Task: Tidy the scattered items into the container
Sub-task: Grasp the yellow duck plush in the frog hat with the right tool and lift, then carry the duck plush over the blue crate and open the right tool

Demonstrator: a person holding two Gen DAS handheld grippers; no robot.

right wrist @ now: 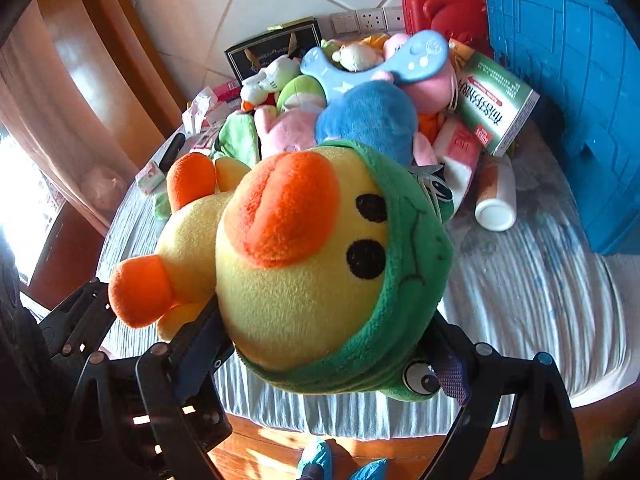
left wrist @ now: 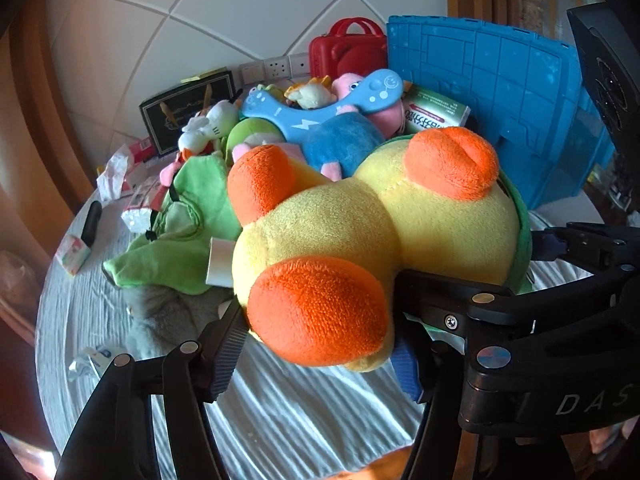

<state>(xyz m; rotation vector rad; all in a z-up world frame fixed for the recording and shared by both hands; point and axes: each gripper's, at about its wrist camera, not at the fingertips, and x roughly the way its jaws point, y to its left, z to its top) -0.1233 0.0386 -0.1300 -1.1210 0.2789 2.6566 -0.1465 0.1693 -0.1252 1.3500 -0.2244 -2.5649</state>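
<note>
Clamped between both grippers, clear above the cloth-covered round tabletop (right wrist: 540,300): one yellow duck plush (left wrist: 360,232) with orange beak and feet and a green frog hood (right wrist: 412,280). Left gripper (left wrist: 316,332) closed on the lower body, one ribbed pad (left wrist: 228,356) against the left flank beside an orange foot (left wrist: 320,312), the other finger pressed in behind the right side. Right gripper (right wrist: 332,364) clenched around the head, left finger at the cheek, right pad (right wrist: 452,376) against the hood next to its googly eye. Head toward the right gripper, feet toward the left.

Beyond the duck, heaped on the tabletop: blue plush (right wrist: 368,116), pink plush (right wrist: 288,128), light blue toy controller (left wrist: 320,100), green box (right wrist: 496,100), white bottle (right wrist: 496,196) lying on its side. Further right, standing blue container (left wrist: 500,92), well apart from the duck; red case (left wrist: 348,48) beside it against the wall.
</note>
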